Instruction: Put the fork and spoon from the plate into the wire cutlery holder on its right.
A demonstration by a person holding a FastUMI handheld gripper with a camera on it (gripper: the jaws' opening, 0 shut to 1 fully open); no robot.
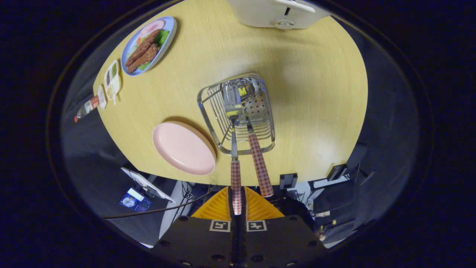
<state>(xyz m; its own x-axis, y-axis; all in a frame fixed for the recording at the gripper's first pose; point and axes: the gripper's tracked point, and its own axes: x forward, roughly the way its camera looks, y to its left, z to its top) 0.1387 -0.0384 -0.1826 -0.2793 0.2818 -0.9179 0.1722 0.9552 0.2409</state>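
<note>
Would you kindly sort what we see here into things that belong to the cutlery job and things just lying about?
Belongs to the job:
- fork, handle pinched between the fingers of the tool, head in the holder
- slotted spoon, already leaning in the holder
- wire cutlery holder
- pink plate, bare, left of the holder

Lying about:
- blue plate of food
- sauce packets
- white appliance

I see red-and-white checked handles on the fork (235,175) between my fingers and the spoon (259,160) just beside it. The silvery wire holder (238,111) stands ahead, a plain pink plate (183,147) at its left, on pale yellow wood table (319,93).
</note>
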